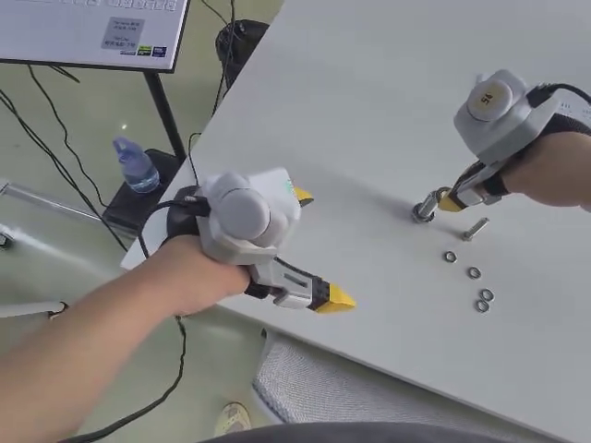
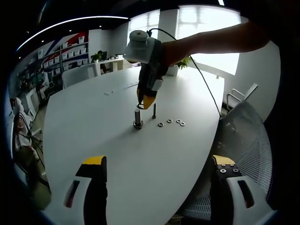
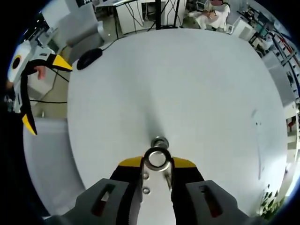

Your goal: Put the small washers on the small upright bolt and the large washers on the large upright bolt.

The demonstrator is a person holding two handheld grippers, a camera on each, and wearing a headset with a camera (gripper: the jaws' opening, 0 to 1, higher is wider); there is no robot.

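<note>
My right gripper (image 1: 445, 200) is shut on a large washer (image 3: 157, 158), which it holds just above the top of the large upright bolt (image 1: 425, 210). The left gripper view shows that washer (image 2: 140, 106) tilted over the large bolt (image 2: 138, 117), with the small upright bolt (image 2: 154, 111) just to the right. Several small washers (image 1: 474, 272) lie in a loose row on the table past the small bolt (image 1: 476, 228). My left gripper (image 1: 319, 247) hovers open and empty near the table's near edge, well away from the bolts.
The white table (image 1: 369, 111) has bare room all around the bolts. A grey mesh chair (image 1: 323, 397) sits under the near edge. A water bottle (image 1: 136, 164) and cables lie on the floor to the left, below a monitor (image 1: 92, 32).
</note>
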